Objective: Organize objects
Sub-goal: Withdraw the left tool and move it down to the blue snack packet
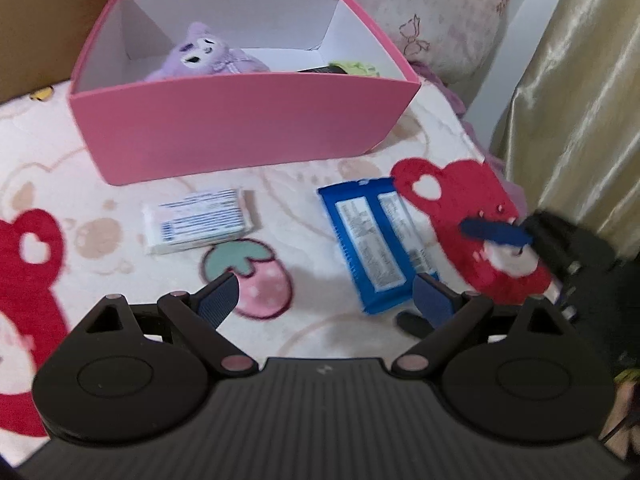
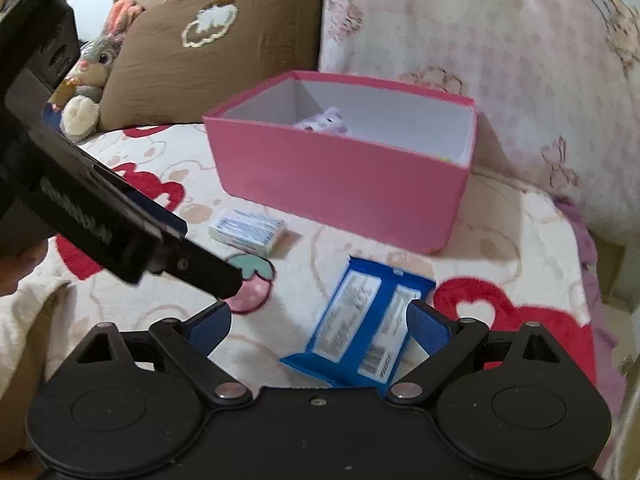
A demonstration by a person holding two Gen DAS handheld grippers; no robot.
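While both claws hang spread with nothing between their pads, you have each one lined up over a packet on the bed. Your left claw (image 1: 326,300) hovers above the strawberry print, its jaws wide apart and empty; the white tissue pack (image 1: 198,220) lies just ahead of it, flat on the blanket (image 1: 80,184). Your right claw (image 2: 320,328) is likewise wide apart and holds nothing, and the blue wrapped packet (image 2: 360,328) lies under its opening, label side up, which should let the pads straddle its narrow width. Beyond both packets stands the pink box (image 1: 240,120), open-topped, already holding a purple plush toy (image 1: 208,54) and something green in its corner. Judging by that, the two loose packets are what remains to go in.
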